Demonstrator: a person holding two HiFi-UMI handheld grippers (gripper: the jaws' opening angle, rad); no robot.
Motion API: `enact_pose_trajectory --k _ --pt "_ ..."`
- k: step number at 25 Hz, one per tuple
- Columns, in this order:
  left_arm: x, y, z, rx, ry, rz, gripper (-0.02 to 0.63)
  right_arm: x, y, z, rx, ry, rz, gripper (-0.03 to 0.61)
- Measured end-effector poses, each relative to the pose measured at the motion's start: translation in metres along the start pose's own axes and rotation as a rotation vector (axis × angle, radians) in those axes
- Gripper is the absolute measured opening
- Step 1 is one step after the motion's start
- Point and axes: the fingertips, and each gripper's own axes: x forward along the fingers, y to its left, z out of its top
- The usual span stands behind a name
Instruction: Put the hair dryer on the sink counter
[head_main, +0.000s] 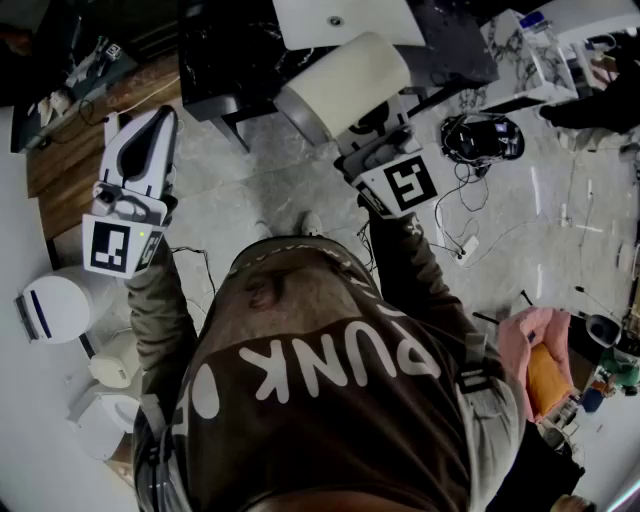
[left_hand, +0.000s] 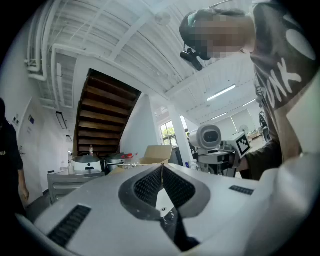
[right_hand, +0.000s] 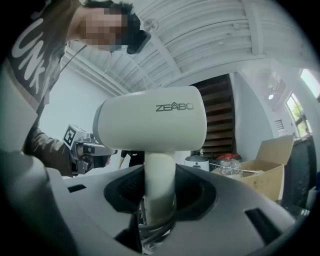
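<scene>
A cream-white hair dryer (right_hand: 150, 125) stands upright in my right gripper (right_hand: 159, 195), whose jaws are shut on its handle (right_hand: 159, 187). In the head view the hair dryer (head_main: 345, 85) is held out ahead of the person, above the floor, with the right gripper (head_main: 375, 150) just below its barrel. My left gripper (head_main: 145, 140) is raised at the left with its jaws pressed together and nothing between them; in its own view the left gripper (left_hand: 161, 172) points up toward the ceiling. The white basin (head_main: 340, 18) of a sink counter lies at the top centre.
A dark marble counter (head_main: 225, 50) runs along the top, a wooden surface (head_main: 80, 150) at upper left. White round appliances (head_main: 55, 305) sit at the left edge. Black cables (head_main: 480, 135) and a pink cloth (head_main: 530, 345) lie on the grey floor at the right.
</scene>
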Motion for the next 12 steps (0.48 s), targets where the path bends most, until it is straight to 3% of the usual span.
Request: enact_pose_trajectory --k 12 --pt "0.0015 -0.0037 -0.0004 0.000 0.005 -0.002 0.006 -0.0017 -0.0009 -0.0013 0.030 -0.007 0.009 0.155"
